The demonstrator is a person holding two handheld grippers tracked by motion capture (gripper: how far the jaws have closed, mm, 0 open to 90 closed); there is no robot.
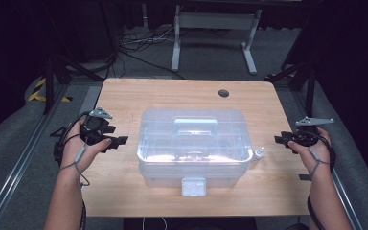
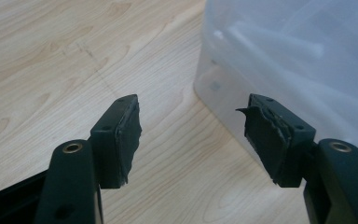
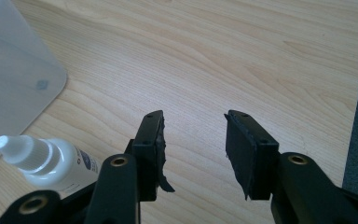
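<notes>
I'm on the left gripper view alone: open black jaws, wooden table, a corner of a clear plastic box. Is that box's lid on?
Observer: Yes, the clear plastic box is lidded, with its front latch down.
Operator: Anything beside it?
Observer: A small white dropper bottle lies at its right end on the wooden table.
Operator: And the right gripper?
Observer: The right gripper hangs open and empty, with that bottle just outside its jaws.

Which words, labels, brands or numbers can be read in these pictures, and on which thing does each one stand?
None can be read.
Small white bottle: a dark round mark on its label, too blurred to read.
Clear plastic box: no text seen on lid, handle or front latch.
Wooden table: no print, only faint lines.
</notes>
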